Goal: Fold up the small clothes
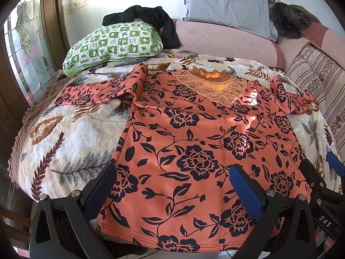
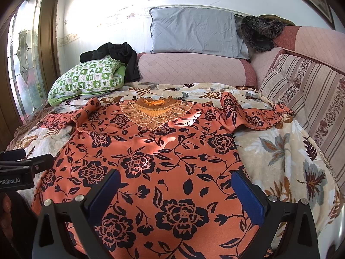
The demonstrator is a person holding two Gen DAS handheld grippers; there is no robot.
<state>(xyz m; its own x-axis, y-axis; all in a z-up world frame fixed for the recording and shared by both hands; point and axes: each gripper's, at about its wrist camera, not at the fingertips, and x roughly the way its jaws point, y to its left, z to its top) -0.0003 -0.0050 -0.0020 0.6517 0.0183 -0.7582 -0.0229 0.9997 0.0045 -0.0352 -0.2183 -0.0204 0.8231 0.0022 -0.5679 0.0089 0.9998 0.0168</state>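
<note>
Left gripper (image 1: 172, 192): jaws spread wide, nothing between them; 2 black fingers with blue ribbed pads (image 1: 244, 192) sit low over the near hem of the garment, pointing toward 12 o'clock.
Right gripper (image 2: 175, 196): jaws equally wide apart, empty; poised just above the lower right part of the garment, also pointing toward 12 o'clock.
Cross-view: in the left wrist view the right gripper's blue pad shows at 4 o'clock; in the right wrist view the left gripper's black body shows at 9 o'clock, with part of a hand (image 2: 5, 215) below it.
Blouse (image 1: 204, 142): orange-pink knit with a navy rose-and-vine print, lying face up and mostly flat on the bed, neck toward 12 o'clock, hem toward 6 o'clock with a stitched edge.
Collar (image 1: 212, 84): orange ruffled neck with a scalloped lace yoke, pointed at its lower end.
Sleeves: both spread outward toward 9 and 3 o'clock, each rumpled; the right one (image 2: 254, 114) is bunched and partly folded over.
Bedspread (image 1: 71, 133): cream plush with brown and grey leaf motifs.
Green pillow (image 1: 116, 43): checked green and white, at 11 o'clock, with a black garment (image 1: 151, 19) draped over it.
Grey pillow (image 2: 194, 30): quilted, leaning on the wall at 12 o'clock.
Bolster (image 2: 194, 69): pink, quilted, below the grey pillow.
Striped cushion (image 2: 306, 99): at 3 o'clock.
</note>
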